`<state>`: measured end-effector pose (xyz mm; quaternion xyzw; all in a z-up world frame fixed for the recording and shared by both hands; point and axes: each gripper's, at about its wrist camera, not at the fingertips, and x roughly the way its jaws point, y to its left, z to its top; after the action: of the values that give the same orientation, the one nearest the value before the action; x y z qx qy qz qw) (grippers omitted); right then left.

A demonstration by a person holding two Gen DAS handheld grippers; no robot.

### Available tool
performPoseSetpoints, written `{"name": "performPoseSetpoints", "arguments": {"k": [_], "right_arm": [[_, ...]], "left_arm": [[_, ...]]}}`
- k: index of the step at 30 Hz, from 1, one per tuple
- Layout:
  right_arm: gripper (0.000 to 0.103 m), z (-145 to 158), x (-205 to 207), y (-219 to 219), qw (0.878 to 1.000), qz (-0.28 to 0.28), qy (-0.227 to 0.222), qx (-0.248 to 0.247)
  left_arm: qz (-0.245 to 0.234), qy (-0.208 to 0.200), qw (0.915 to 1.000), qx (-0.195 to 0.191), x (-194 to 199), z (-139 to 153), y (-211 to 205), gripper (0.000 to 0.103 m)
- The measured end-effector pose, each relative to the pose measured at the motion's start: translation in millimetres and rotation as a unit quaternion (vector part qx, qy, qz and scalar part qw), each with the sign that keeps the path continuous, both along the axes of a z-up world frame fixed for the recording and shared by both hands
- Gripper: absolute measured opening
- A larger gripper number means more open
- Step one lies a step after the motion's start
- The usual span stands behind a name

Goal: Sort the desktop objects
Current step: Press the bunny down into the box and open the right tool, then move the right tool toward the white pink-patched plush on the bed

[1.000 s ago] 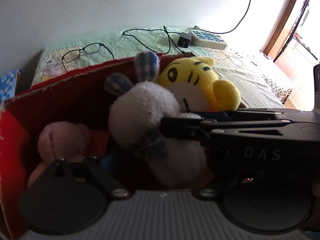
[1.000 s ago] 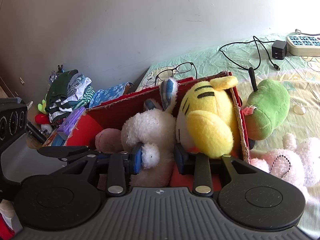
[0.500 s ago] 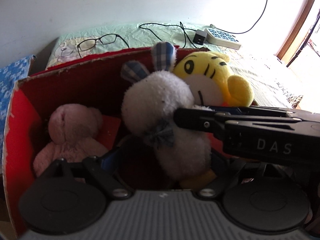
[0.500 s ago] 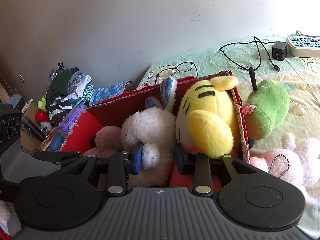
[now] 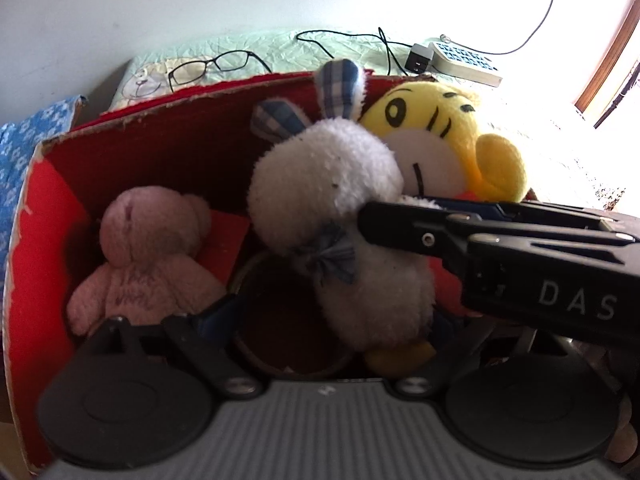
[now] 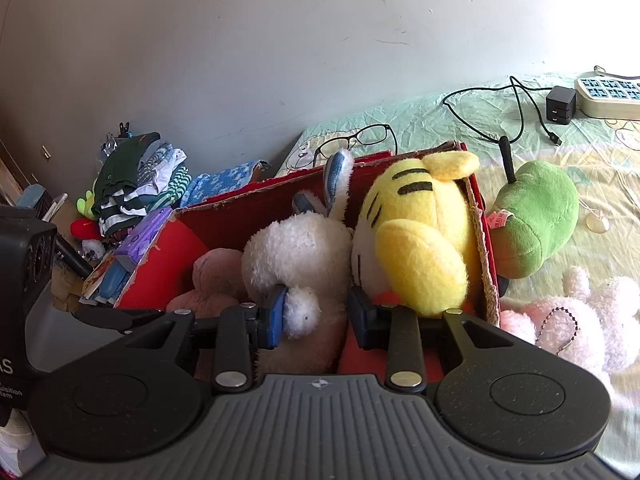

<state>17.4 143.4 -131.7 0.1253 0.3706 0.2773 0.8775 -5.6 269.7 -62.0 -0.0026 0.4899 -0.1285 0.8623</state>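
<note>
Nearest, the white rabbit's (image 6: 296, 264) paw is pinched by the right gripper (image 6: 316, 314), steadying it upright in the red box (image 6: 176, 248). The left gripper's (image 5: 320, 320) jaws are opening around its body without pressing. Behind, the yellow plush (image 6: 416, 236) is packed against the right wall.

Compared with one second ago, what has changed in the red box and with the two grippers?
The left gripper tilted further down into the box, so the pink bear shows fully; its jaws are opening, around the rabbit's lower body. The right gripper stayed clamped on the rabbit's arm. Rabbit, bear and tiger have not moved.
</note>
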Motion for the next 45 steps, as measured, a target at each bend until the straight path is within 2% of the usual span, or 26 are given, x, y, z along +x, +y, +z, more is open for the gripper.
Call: {"name": "performPoseSetpoints", "arguments": {"k": [19,28,39,45], "right_arm": [[0.035,0,-2,0,1.000,0.011,-0.001,-0.002],[0.038,4,-1,-4,1.000,0.019,0.007,0.009],[0.038,27,-26,-9,0.999,0.014,-0.029,0.028],[0.038,34,-46,-18,0.999,-0.008,-0.042,0.028]], "left_arm": [[0.040,0.005,0.9990,0.019,-12,6,1,0.098],[0.067,-0.007,0.9966,0.048,-16,14,-7,0.099],[0.088,-0.038,0.9930,0.069,-39,36,2,0.100],[0.088,-0.052,0.9912,0.084,-50,44,3,0.100]]}}
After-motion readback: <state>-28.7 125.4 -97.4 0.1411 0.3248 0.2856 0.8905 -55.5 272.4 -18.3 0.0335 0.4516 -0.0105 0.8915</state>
